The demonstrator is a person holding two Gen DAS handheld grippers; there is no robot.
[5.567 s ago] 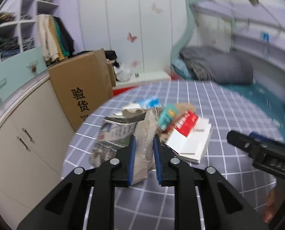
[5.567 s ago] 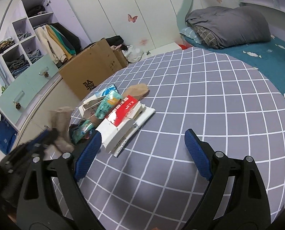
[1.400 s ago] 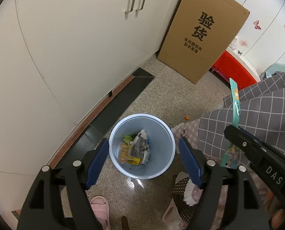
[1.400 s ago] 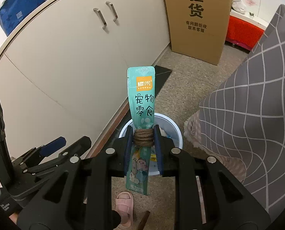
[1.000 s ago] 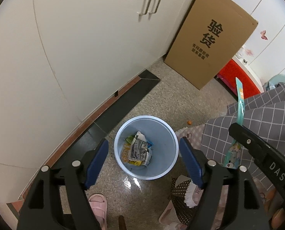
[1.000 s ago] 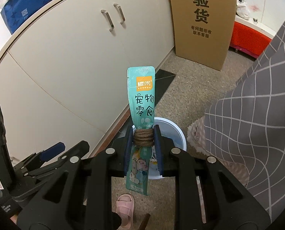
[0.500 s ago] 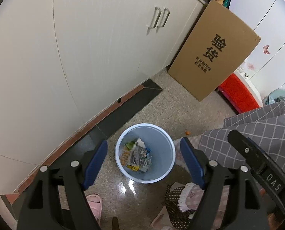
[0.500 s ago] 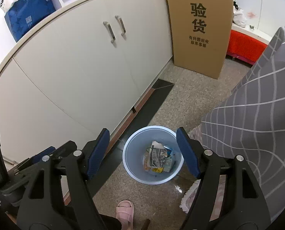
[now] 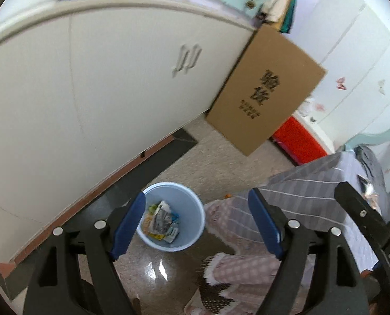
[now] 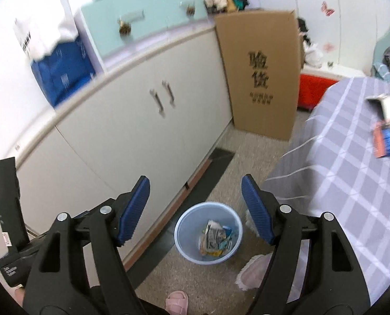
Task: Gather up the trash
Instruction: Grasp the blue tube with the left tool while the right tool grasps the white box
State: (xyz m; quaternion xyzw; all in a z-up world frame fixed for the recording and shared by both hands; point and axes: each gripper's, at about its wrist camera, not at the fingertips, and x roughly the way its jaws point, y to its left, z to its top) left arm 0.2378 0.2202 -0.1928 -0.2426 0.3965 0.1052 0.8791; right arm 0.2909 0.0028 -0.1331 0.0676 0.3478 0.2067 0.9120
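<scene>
A light blue trash bin stands on the floor below both grippers, with several wrappers and crumpled papers in it. It also shows in the right wrist view, with the trash inside. My left gripper is open and empty above the bin. My right gripper is open and empty, higher above the bin. More trash lies on the grey checked tablecloth at the right.
White cabinets run along the left. A tall cardboard box leans against them, with a red box beside it. The person's pink slipper is near the bin. A frilled cloth hangs by the table.
My right gripper opened and dropped the teal snack packet into the bin. Both grippers have since tilted up and away, so the table top is back in view.
</scene>
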